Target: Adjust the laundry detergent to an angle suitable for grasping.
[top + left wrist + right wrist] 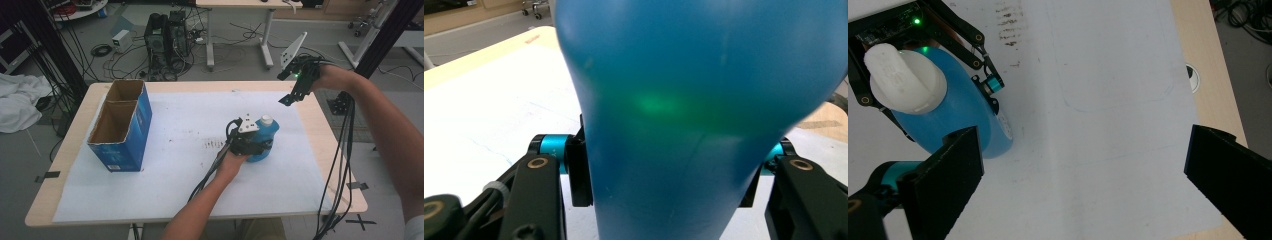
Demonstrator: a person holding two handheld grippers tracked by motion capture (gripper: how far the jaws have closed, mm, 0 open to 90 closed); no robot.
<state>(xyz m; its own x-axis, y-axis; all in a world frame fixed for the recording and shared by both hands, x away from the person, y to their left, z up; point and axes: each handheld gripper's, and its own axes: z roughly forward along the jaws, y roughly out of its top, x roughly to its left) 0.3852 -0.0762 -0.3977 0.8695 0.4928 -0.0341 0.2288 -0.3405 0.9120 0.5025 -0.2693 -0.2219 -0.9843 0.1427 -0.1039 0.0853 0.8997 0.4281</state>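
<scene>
White sheet [165,165] bears open blue box [122,127], seemingly empty; bottle [262,137] apart.

The high view overlooks the table [320,150] from above; both gripper views sit close, sharing the blue bottle [694,115].

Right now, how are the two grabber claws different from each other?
The left gripper is low on the table, its jaws shut on the blue bottle; the right gripper is lifted in the air, jaws spread wide and holding nothing. The left gripper squeezes the bottle's body from the side, while the right gripper points down over the bottle's white cap. Both are black, hand-held and trail cables.
</scene>
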